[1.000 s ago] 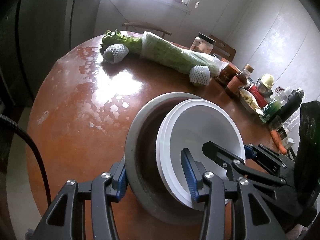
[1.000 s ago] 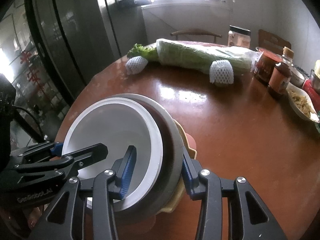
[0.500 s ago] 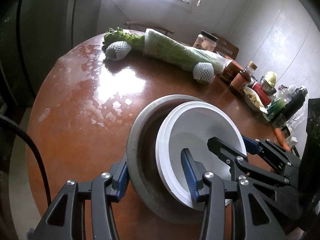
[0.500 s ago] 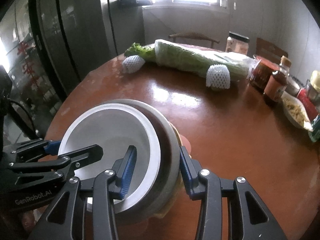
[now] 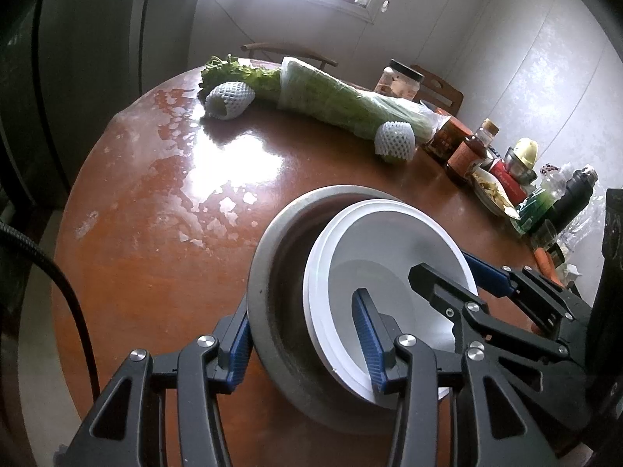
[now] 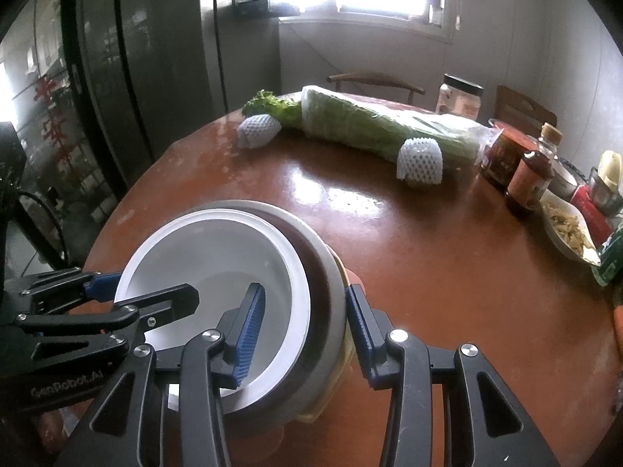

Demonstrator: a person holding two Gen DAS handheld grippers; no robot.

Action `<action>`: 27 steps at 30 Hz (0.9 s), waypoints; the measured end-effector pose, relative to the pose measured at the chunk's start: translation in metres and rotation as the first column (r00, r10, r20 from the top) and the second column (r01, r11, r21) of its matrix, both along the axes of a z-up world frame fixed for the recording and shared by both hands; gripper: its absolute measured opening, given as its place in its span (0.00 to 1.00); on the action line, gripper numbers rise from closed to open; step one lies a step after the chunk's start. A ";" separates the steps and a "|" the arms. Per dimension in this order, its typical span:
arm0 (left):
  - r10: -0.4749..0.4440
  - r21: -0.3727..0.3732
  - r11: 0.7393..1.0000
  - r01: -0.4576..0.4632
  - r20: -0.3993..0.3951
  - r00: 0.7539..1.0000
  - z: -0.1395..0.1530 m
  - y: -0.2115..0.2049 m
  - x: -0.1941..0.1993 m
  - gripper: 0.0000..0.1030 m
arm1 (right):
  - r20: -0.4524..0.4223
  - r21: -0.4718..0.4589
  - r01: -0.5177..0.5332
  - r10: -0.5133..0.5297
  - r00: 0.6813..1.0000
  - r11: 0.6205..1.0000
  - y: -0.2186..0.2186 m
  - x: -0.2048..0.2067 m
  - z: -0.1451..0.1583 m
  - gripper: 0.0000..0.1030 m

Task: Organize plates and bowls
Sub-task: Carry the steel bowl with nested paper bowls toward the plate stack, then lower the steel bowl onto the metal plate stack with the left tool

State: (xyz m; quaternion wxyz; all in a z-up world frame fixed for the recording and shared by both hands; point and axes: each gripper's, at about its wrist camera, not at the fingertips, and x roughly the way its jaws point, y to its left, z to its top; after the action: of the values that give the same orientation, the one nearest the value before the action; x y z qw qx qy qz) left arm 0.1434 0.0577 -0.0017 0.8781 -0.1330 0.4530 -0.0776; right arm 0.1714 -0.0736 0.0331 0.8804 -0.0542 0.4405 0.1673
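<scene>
Claws left (image 5: 305,344) and right (image 6: 305,329) still clamp the bowl stack (image 5: 272,311), now raised above the table (image 5: 155,233).

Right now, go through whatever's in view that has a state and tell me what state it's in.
left gripper: clamped across the rims of both bowls
right gripper: clamped across the opposite rims
white bowl: nested in the grey one, tilted
grey bowl: outermost, held at both sides
glass jar: upright, lid on
sauce bottle: upright, capped
</scene>
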 end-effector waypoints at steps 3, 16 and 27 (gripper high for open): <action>0.001 -0.002 1.000 -0.001 -0.001 1.000 0.000 0.000 -0.001 0.46 | -0.003 -0.006 -0.004 0.004 1.000 1.000 0.000 0.000 -0.001 0.44; 0.008 0.018 1.000 -0.009 0.004 1.000 0.004 0.001 -0.003 0.47 | -0.007 0.000 -0.004 0.004 1.000 1.000 -0.001 0.000 0.002 0.44; 0.020 0.045 0.999 -0.021 0.024 0.999 0.012 0.000 -0.006 0.48 | -0.003 0.007 -0.002 0.002 1.000 1.000 -0.004 -0.005 0.003 0.49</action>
State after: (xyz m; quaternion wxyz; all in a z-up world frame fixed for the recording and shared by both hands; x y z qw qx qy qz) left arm 0.1379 0.0577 0.0102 0.8870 -0.1169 0.4427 -0.0599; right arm 0.1668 -0.0778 0.0364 0.8798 -0.0511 0.4411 0.1697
